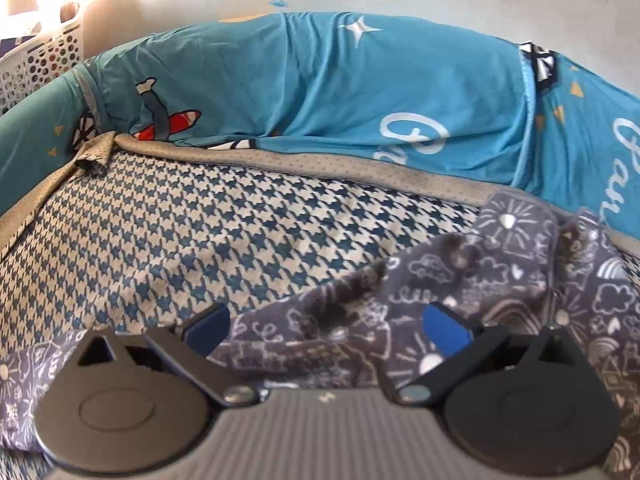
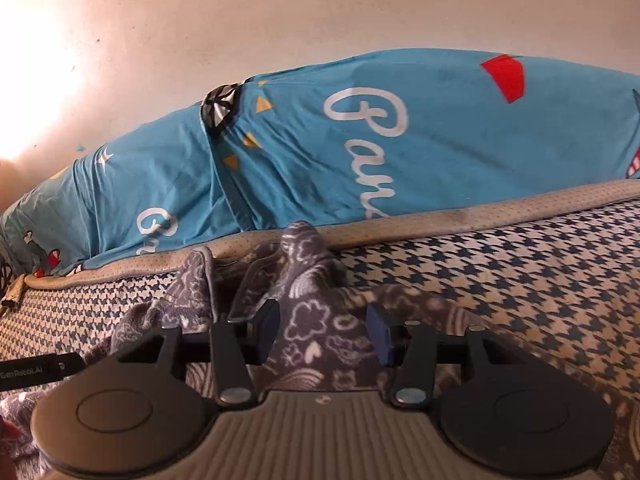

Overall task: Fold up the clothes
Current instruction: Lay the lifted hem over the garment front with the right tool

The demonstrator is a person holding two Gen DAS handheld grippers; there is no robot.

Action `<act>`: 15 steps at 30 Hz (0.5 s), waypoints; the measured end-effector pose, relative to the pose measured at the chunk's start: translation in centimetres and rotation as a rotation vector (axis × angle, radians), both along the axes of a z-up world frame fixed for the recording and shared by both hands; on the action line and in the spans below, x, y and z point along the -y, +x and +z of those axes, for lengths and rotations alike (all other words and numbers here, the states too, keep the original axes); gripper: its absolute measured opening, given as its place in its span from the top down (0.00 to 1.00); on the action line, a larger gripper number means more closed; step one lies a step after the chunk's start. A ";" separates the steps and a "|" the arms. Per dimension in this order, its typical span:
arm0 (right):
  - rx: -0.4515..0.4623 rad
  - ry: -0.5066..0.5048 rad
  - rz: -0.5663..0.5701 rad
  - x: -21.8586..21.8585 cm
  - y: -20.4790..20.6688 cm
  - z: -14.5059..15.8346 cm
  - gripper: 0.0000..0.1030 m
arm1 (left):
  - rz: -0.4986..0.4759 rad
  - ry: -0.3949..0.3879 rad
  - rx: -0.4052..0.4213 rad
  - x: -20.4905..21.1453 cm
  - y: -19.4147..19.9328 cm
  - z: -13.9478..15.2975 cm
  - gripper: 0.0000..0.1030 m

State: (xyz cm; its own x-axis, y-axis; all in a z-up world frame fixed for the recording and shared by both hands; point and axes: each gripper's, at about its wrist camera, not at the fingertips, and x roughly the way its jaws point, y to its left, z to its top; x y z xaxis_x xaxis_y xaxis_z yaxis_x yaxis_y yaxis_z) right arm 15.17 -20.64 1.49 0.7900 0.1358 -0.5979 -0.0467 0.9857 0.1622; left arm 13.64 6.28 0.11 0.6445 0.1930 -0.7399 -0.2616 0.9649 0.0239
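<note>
My left gripper [image 1: 326, 326] tilts downward, its fingers [image 1: 446, 326] spread wide, gripping nothing. My right gripper [image 2: 322, 334] also tilts downward, fingers [image 2: 267, 330] parted about halfway with cloth bunched between them, the pads not pressing on it.

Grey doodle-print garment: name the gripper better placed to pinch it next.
Probably the right gripper: a raised fold of the grey garment stands between its open pads. The left gripper is open wider over flatter cloth.
</note>
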 end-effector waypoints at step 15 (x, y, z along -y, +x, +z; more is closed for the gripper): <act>-0.068 -0.058 -0.221 12.7 -8.5 1.4 0.48 | -0.191 -0.049 -0.007 2.7 -4.9 0.5 0.00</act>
